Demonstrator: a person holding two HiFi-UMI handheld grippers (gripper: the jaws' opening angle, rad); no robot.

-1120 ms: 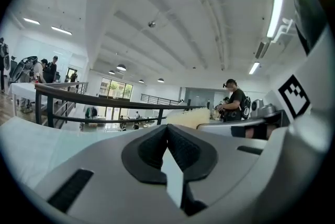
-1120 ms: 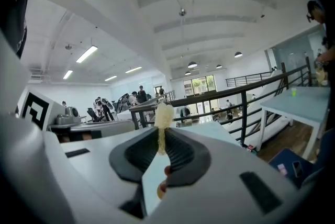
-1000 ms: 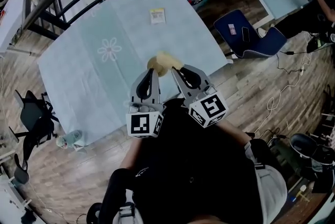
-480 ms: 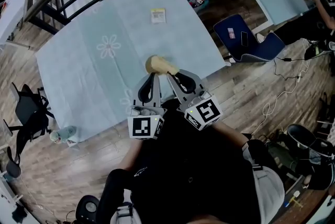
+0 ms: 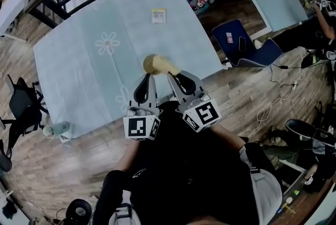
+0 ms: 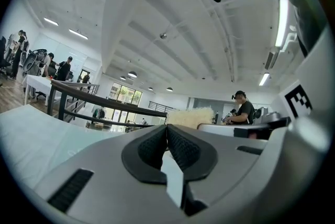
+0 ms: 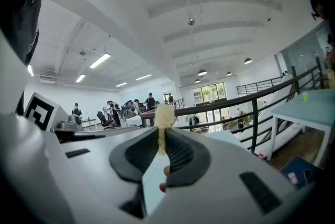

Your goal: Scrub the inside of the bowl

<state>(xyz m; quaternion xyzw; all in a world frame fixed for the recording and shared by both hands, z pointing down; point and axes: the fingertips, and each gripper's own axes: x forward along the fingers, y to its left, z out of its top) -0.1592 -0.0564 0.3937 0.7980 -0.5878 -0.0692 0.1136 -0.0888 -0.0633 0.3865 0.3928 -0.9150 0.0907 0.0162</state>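
From overhead, one tan bowl [image 5: 151,63] sits on the table [image 5: 79,61], just ahead of the left tongs [image 5: 148,78] and right tongs [image 5: 172,78]. One card [image 5: 158,15] lies well beyond. The left gripper view alone shows its pads pressed together with nothing between, and a fluffy scrubber [image 6: 189,116] past them. In the right gripper view that scrubber [image 7: 164,112] is edge-on, pinched between the pads.

head view steeply down over table [image 5: 79,55]; gripper views close behind left claw [image 6: 166,131], right claw [image 7: 161,136], level (railing [image 6: 104,97] shared).
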